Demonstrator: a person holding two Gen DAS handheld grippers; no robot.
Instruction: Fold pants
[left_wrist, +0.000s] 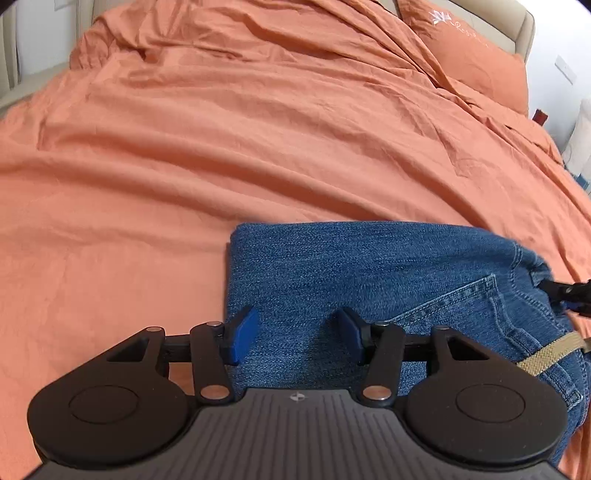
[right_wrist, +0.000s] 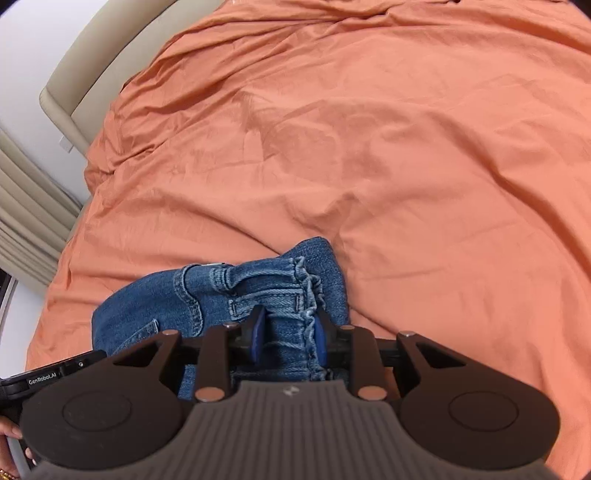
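Denim pants (left_wrist: 369, 280) lie folded, squarish, seemingly flat, on rumpled orange bedding (left_wrist: 221, 147).

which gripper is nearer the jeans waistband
Right. The right gripper has the bunched waistband between its pads, while the left gripper hangs open over the plain folded end of the jeans, away from it.

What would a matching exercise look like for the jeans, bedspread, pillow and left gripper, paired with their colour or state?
Things:
1. jeans
2. bedspread
3. pillow
4. left gripper

Descriptions:
A. jaws apart, nothing clamped
B. orange, white embroidery
C. blue denim, folded
D. plain orange, wrinkled

Pairs: 1-C, 2-D, 3-B, 4-A
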